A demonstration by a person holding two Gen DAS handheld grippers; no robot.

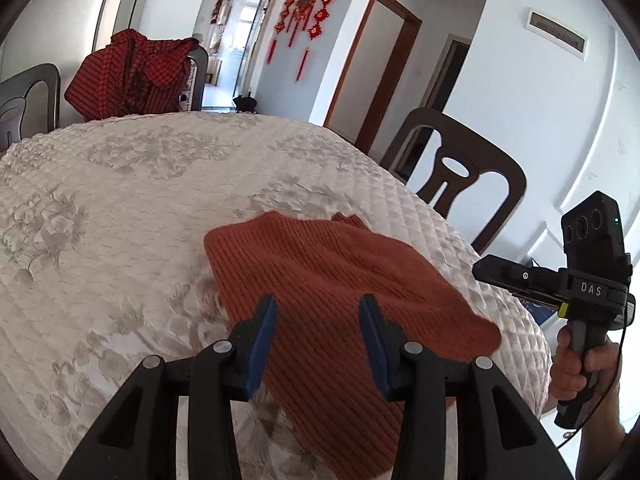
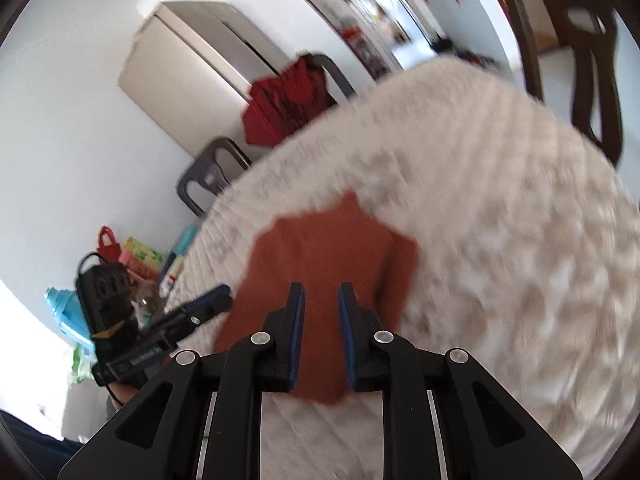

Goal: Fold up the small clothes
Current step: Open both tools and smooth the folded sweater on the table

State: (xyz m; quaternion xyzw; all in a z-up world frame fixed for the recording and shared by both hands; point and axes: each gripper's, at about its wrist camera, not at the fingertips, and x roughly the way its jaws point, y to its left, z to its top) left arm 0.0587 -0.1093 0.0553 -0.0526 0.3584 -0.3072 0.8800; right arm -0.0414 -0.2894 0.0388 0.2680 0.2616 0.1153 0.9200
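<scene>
White-walled room, doorways and red knot decorations (image 1: 308,12) at the back. Round worktop (image 1: 120,200) under a quilted cream cloth with a pale floral pattern, filling most of both views. Dark wooden chair (image 1: 460,168) drawn up on the far right; red checked garment (image 1: 132,76) draped over another chair beyond the far rim.

Rust-orange ribbed knit (image 1: 320,272) spread flat on the worktop, close to the near right edge, with 1 corner reaching almost to the rim. Seems doubled over at 1 side, though blur in the right wrist view hides the layers. Probably light, soft and limp, so likely to sag and stretch if lifted by a single point. Ribbing gives grip, so unlikely to slip from rubber pads. Best taken at 2 corners or along 1 hem, pinching through all layers, then dragged low over the cloth.

Left hand-held gripper (image 1: 319,302) above the knit, jaws apart and empty. Right hand-held gripper (image 2: 322,288) also over the knit, jaws narrowly parted, nothing pinched. Hand (image 1: 576,364) wrapped round the right handle, just off the worktop's edge.
</scene>
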